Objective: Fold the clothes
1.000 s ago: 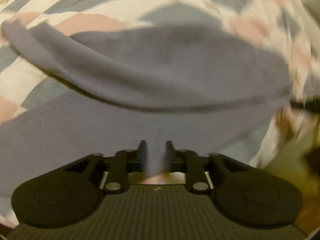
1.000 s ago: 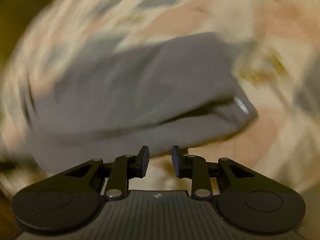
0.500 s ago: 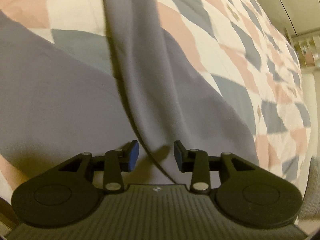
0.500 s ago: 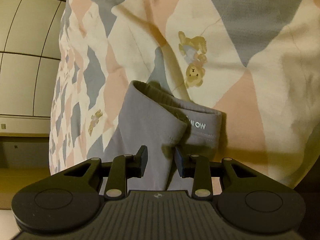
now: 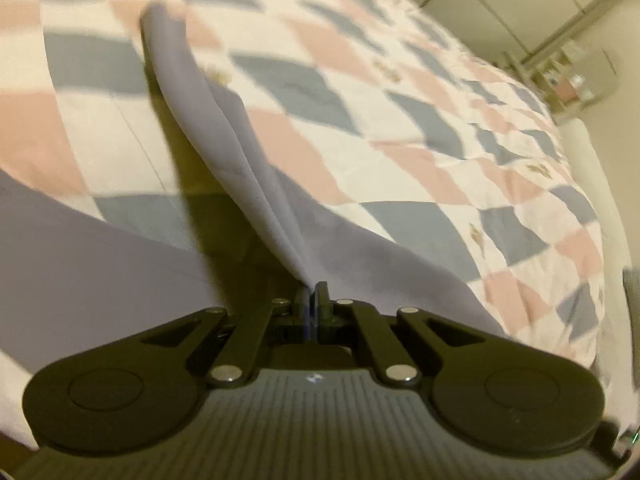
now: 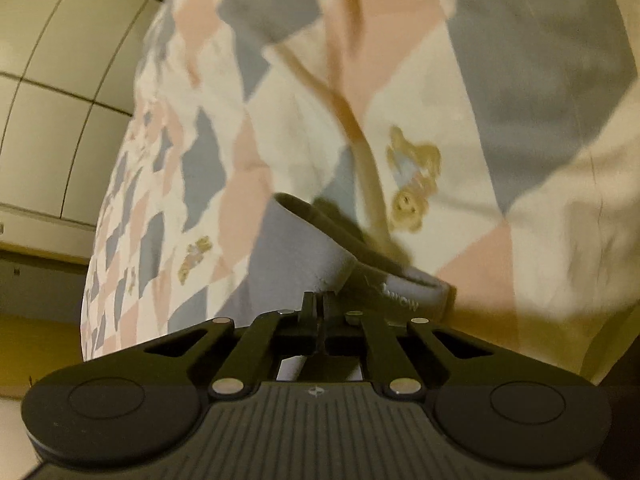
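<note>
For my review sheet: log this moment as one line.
left gripper: shut on grey garment | right gripper: shut on waistband | surface: patchwork quilt

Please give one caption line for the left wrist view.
Left claw shut on a lifted fold of plain grey cloth garment above the pink, grey and cream checked quilt.

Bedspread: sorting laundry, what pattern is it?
Bedspread: cream, pink and grey-blue diamonds with small teddy bears, clearest in the right wrist view.

Checkered quilt [image 5: 420, 128] on bed, paneled wardrobe [image 6: 60, 92] behind, dim yellowish light.
</note>
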Motion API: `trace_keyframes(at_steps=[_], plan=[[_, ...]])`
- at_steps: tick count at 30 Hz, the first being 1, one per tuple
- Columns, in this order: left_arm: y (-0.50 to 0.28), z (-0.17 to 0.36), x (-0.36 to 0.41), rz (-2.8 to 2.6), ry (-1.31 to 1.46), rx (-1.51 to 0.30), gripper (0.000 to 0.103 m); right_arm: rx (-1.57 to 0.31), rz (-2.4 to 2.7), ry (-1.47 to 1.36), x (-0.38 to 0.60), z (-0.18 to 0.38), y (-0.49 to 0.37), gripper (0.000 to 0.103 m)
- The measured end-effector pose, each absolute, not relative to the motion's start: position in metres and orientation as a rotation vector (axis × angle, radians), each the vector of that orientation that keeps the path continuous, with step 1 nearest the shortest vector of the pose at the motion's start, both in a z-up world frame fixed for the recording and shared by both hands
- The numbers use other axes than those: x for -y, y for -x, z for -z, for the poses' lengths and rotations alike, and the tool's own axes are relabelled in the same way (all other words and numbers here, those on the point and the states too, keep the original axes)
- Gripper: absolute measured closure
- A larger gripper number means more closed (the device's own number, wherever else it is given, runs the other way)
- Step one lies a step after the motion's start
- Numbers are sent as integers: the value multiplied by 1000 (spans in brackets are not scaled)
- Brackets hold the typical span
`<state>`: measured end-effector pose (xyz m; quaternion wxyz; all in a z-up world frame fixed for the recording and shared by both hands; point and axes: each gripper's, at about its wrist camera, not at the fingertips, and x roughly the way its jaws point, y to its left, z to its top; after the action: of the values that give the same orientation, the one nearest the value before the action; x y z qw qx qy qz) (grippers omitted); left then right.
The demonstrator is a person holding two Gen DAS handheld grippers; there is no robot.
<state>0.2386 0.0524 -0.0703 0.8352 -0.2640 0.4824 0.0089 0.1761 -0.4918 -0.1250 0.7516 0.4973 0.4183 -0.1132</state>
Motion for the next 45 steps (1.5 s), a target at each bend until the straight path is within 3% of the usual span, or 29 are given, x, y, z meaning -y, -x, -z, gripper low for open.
trace_keyframes(at_steps=[6, 9, 10, 11, 17, 18, 19, 22, 29, 39, 42, 44, 45], plan=[[-205, 87, -49, -27, 503, -1117, 103, -952, 228, -1097, 501, 124, -157, 99], [-209, 112, -49, -76, 557, -1159, 103, -968, 209, -1171, 499, 135, -156, 83], [-211, 119, -50, -90, 572, -1171, 103, -974, 206, -1174, 496, 137, -157, 69], [-213, 125, -51, -104, 581, -1183, 101, -980, 211, -1160, 493, 139, -160, 66], [-221, 150, -59, -161, 643, -1214, 92, -981, 257, -1181, 492, 159, -179, 67], [-222, 151, -61, -162, 648, -1216, 94, -983, 253, -1187, 492, 162, -181, 72], [-223, 150, -61, -156, 649, -1209, 103, -983, 243, -1183, 491, 162, -183, 91], [-219, 131, -62, -118, 608, -1151, 103, -961, 225, -1104, 488, 144, -184, 95], [-184, 89, -70, -85, 564, -1073, 103, -910, 189, -1036, 502, 107, -169, 95], [-183, 138, -51, -137, 439, -1202, 101, -1056, 285, -927, 495, 150, -161, 95], [-189, 145, -44, -152, 365, -1241, 94, -1121, 304, -865, 488, 155, -169, 90], [-185, 133, -45, -161, 344, -1218, 83, -1141, 331, -789, 481, 147, -174, 71], [-182, 125, -48, -168, 337, -1202, 78, -1142, 358, -719, 477, 137, -176, 52]])
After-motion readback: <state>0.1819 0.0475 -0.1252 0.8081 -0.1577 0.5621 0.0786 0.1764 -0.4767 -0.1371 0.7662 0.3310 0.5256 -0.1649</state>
